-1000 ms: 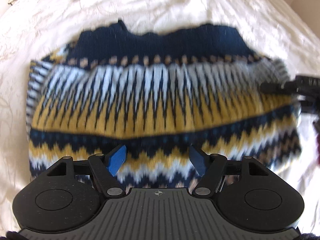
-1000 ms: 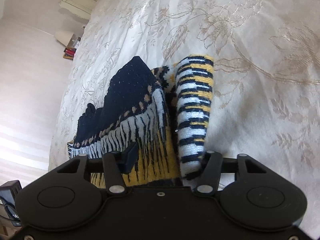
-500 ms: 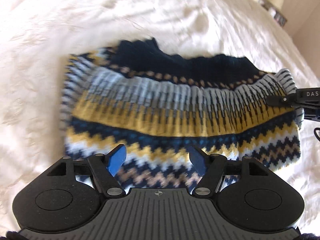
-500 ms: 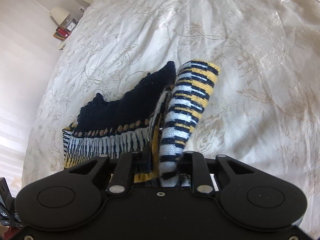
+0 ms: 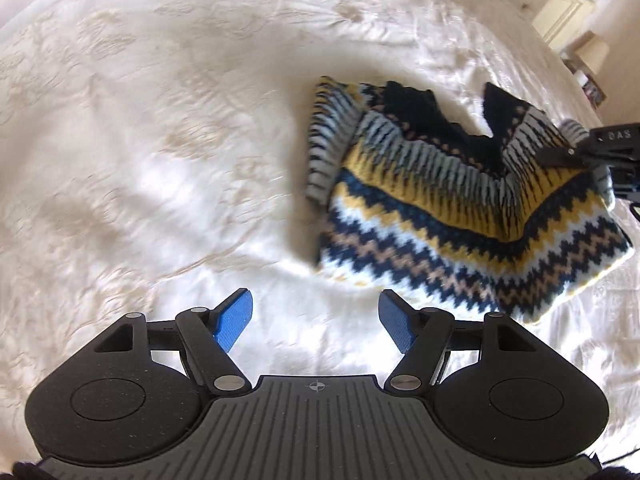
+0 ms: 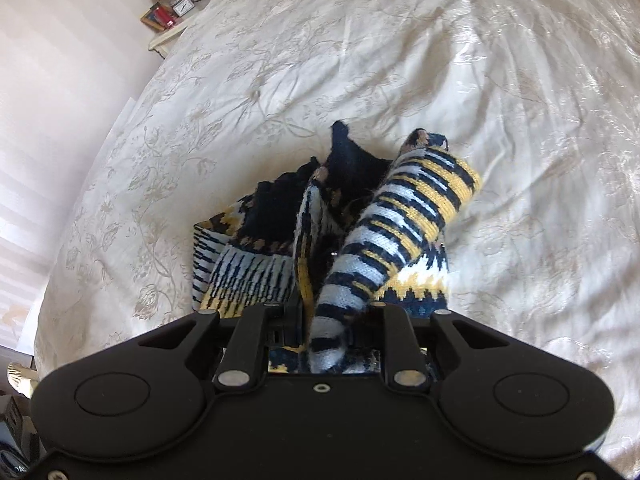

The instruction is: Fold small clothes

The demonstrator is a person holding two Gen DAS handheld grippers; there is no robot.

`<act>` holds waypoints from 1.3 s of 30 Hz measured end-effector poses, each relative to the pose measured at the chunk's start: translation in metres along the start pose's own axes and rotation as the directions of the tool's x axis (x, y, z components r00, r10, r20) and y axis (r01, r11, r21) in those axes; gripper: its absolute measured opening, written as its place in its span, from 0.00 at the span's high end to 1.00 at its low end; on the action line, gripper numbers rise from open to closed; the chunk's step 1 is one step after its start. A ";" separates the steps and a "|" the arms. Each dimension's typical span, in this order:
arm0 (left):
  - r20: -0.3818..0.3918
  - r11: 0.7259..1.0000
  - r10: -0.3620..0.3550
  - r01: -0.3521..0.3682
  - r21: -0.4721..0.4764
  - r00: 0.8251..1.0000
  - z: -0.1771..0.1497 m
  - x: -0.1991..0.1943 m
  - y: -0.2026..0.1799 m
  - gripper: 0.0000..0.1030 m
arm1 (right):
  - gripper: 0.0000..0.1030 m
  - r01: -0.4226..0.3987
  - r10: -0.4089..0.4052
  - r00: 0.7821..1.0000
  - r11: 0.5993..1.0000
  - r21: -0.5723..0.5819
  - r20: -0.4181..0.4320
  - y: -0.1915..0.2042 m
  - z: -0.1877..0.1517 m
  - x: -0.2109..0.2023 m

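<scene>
A small knitted sweater (image 5: 460, 216) in navy, yellow, white and tan zigzags lies on the bed, at the right of the left wrist view. My left gripper (image 5: 315, 300) hangs open over bare bedspread, apart from the sweater's near left corner, with nothing between its blue pads (image 5: 236, 316). My right gripper (image 6: 328, 320) is shut on the sweater (image 6: 248, 272) at its side edge, and the striped sleeve (image 6: 404, 224) rises from between the fingers. That side is lifted and bunched. In the left wrist view the right gripper (image 5: 576, 152) pinches the sweater's far right edge.
A cream embroidered bedspread (image 5: 160, 160) spreads wide on every side of the sweater. A nightstand (image 6: 168, 20) with a lamp, a clock and red items stands beyond the bed's far left corner. A pale carved headboard (image 5: 568, 0) shows at the top right.
My right gripper has shut on the sweater's side edge and sleeve and lifted it, bunching the knit. My left gripper has drawn back off the sweater, which now lies to its right.
</scene>
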State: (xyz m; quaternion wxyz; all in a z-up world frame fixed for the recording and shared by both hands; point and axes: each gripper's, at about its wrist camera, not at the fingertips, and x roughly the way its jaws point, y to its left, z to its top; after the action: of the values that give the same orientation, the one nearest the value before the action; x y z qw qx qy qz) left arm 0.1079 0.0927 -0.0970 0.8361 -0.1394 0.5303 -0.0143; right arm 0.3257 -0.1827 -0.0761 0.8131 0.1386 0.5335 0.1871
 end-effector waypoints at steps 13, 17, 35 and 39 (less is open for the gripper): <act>-0.019 0.999 -0.011 0.010 -0.038 1.000 -0.015 -0.017 0.063 0.34 | 0.72 0.093 -0.097 0.991 0.994 -0.054 -0.091 0.090 -0.009 0.081; -0.032 0.999 -0.015 0.014 -0.047 0.999 -0.017 -0.016 0.070 0.34 | 0.70 0.126 -0.133 0.986 0.990 -0.070 -0.102 0.103 -0.008 0.095; -0.044 0.998 -0.054 0.055 0.024 0.998 0.015 -0.004 0.054 0.34 | 0.28 0.003 0.020 0.997 0.956 -0.294 0.074 0.119 -0.038 0.041; -0.045 0.997 -0.069 0.071 0.037 0.997 0.030 0.001 0.045 0.34 | 0.20 0.090 -0.056 0.995 0.877 -0.473 0.087 0.126 -0.083 0.037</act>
State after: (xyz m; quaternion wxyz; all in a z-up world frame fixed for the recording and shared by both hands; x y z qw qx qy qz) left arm 0.1292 0.1420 -0.0966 0.8258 -0.1416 0.5429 -0.0569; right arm 0.2430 -0.0511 -0.0856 0.8469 -0.0791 0.4472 0.2764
